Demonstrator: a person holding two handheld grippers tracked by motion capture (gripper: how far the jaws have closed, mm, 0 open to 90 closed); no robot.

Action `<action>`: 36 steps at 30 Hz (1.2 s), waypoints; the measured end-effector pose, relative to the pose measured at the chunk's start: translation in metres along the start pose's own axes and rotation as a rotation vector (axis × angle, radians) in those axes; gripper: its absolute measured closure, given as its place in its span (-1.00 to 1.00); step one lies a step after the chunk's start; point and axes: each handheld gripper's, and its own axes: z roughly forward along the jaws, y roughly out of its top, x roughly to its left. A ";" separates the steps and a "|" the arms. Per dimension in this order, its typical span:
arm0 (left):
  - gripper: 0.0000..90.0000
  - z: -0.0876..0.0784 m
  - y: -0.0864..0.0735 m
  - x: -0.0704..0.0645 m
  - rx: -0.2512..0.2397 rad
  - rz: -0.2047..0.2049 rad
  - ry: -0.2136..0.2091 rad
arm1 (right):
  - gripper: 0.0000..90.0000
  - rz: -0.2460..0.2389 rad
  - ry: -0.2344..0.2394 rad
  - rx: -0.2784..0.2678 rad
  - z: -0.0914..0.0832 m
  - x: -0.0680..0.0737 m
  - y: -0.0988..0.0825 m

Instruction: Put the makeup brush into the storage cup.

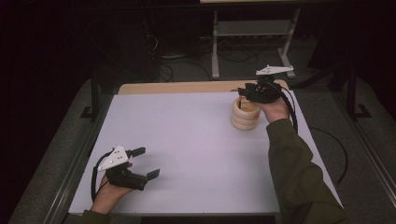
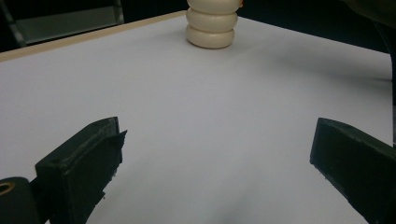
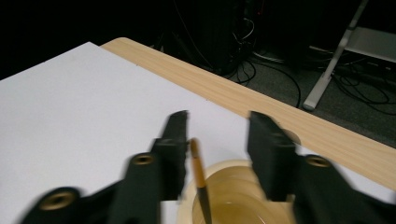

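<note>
The right gripper [image 1: 246, 91] hangs directly over a stack of cream rings [image 1: 245, 114] at the far right of the white table [image 1: 187, 140], so what matters for the next move is the vertical line: the stack's hollow lies just below the jaws, and in the right gripper view a thin orange-brown stick [image 3: 200, 179] stands close beside the left jaw, its lower end reaching down into the ring opening [image 3: 233, 200]. The stick's long axis runs nearly upright, tilted a little. The right jaws stand partly apart; the stick touches or nearly touches 1 jaw but is not pinched between the 2, so I judge it not held, though motion blur leaves some doubt. The left gripper [image 1: 142, 163] rests low at the near left corner, well apart from the stack, jaws spread wide with nothing between them; in its own view the stack [image 2: 211, 25] sits far ahead across bare table. The right hand is plainly the nearer one. Count: 3 rings in 1 stack, 1 stick, 2 grippers.
</note>
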 end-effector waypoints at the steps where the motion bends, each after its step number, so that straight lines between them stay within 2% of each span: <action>1: -0.96 0.000 0.000 0.000 -0.001 0.001 0.000 | 0.02 -0.001 0.002 0.005 0.001 -0.001 0.000; 4: -0.96 0.000 0.000 0.000 -0.001 0.000 0.000 | -0.27 0.004 -0.001 0.005 0.002 0.000 -0.001; 6: -0.96 0.001 0.000 0.000 -0.002 0.002 0.000 | -0.57 0.005 -0.009 -0.001 0.003 0.000 -0.001; 9: -0.96 0.000 0.000 0.000 -0.001 0.001 0.000 | -0.79 0.000 -0.020 -0.007 0.005 0.000 -0.002; 15: -0.96 0.000 0.000 0.001 -0.003 0.002 0.003 | -0.87 0.008 -0.028 0.008 0.005 0.001 -0.004; 18: -0.96 0.000 0.001 0.000 -0.008 0.003 0.005 | -0.87 -0.004 -0.027 0.006 0.003 0.003 -0.003; 27: -0.96 0.000 0.001 -0.002 -0.006 -0.001 0.011 | -0.88 -0.032 0.000 -0.001 -0.004 0.011 -0.005; 28: -0.96 -0.001 0.000 -0.002 0.002 0.008 0.010 | -0.88 -0.031 0.003 -0.001 -0.005 0.013 -0.005; 30: -0.96 -0.001 0.000 -0.002 -0.005 -0.004 0.011 | -0.89 -0.036 0.013 -0.009 -0.007 0.016 -0.008; 36: -0.96 -0.002 -0.001 -0.001 -0.007 0.000 0.013 | -0.90 -0.044 0.024 -0.001 -0.011 0.022 -0.018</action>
